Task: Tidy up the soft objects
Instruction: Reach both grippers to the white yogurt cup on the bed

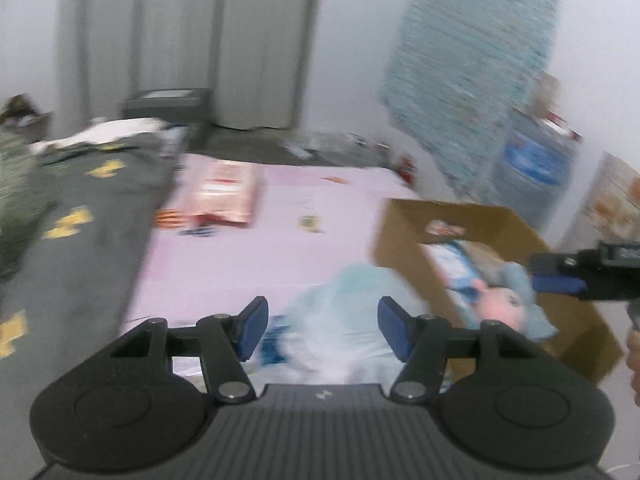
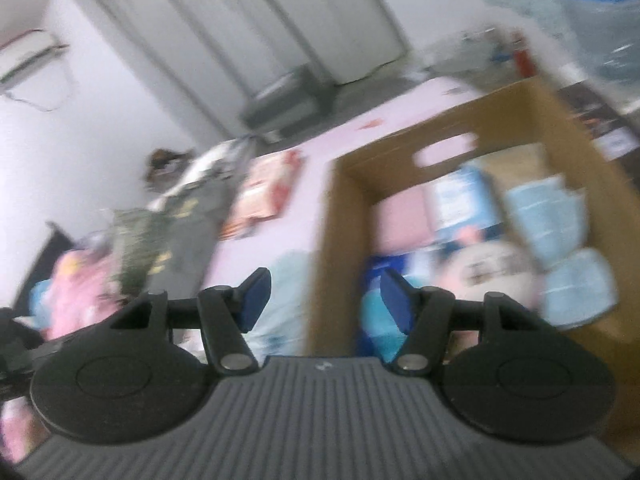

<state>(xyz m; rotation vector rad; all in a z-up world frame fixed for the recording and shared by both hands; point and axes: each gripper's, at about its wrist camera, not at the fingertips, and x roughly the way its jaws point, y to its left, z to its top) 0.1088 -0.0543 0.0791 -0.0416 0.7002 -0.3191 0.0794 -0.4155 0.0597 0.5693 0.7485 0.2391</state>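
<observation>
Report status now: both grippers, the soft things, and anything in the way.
Left gripper open, empty. Right gripper open, empty. Soft items in cardboard box; pale blue bundle outside. Pictures blurred.

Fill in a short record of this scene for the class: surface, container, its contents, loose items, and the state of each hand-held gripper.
Surface: pale pink sheet
Container: open brown cardboard box with a cut-out handle
Contents: pale blue soft packs and a blue-haired plush doll
Loose items: pale blue plastic-wrapped bundle beside the box; pink printed packet further off
Left hand-held gripper: open, empty
Right hand-held gripper: open, empty
</observation>
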